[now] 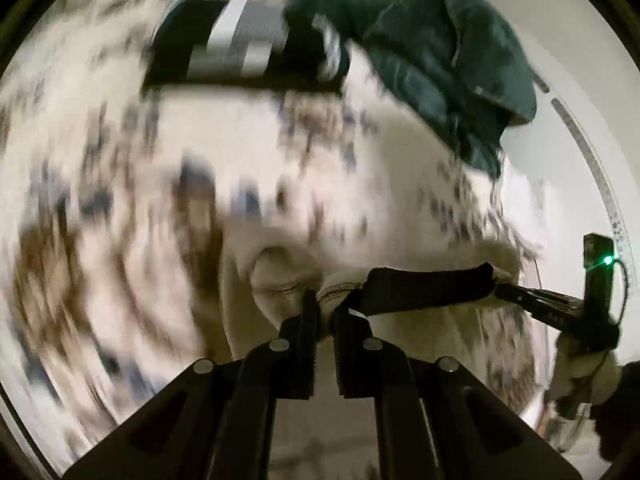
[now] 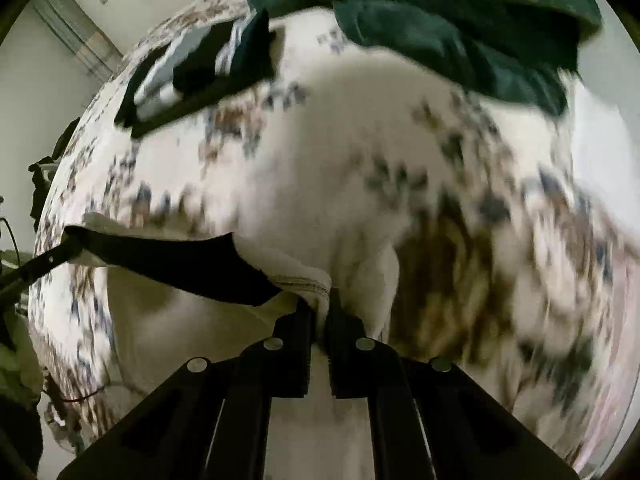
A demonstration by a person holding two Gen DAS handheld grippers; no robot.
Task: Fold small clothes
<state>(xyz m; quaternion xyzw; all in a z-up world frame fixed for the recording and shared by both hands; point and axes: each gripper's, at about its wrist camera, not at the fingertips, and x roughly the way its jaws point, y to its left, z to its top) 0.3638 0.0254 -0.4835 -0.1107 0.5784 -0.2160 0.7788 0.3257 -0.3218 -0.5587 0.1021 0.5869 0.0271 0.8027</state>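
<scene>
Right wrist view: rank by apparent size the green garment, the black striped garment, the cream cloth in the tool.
1. Green garment, largest, partly cropped.
2. Black striped garment and cream cloth: unsure; the cloth is near the camera, blurred, and blends into the patterned cover.

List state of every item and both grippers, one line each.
Left gripper: shut on the cream garment's hem.
Right gripper: shut on the same hem.
Cream garment: held at its edge by both grippers, unfolded; the view is blurred.
Dark green garment: crumpled heap on the bedspread.
Black and grey striped garment: folded flat.
Floral bedspread: spread out beneath the clothes.
</scene>
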